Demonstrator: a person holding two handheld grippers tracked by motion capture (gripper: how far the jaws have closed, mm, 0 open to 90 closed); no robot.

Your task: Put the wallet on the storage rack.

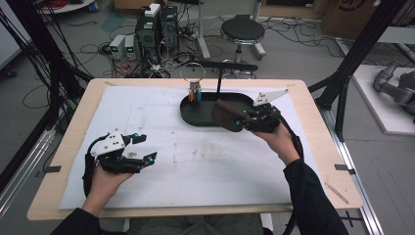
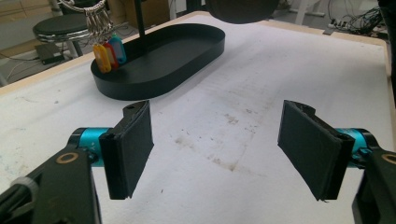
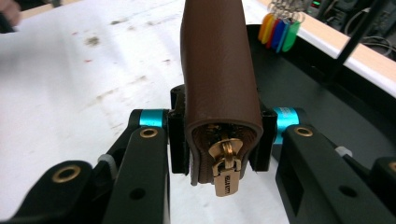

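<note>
A brown leather zip pouch with a brass zipper pull is clamped between the pads of my right gripper, which is shut on it. In the high view the right gripper holds the pouch above the near right end of a black oval tray. A bunch of coloured key tags hangs from a ring on a stand at the tray's left end. My left gripper rests low at the left, open, nothing between its pads.
A white mat covers the wooden table. The thin black stand post rises from the tray. Beyond the table are a stool, computer boxes and cables on the floor.
</note>
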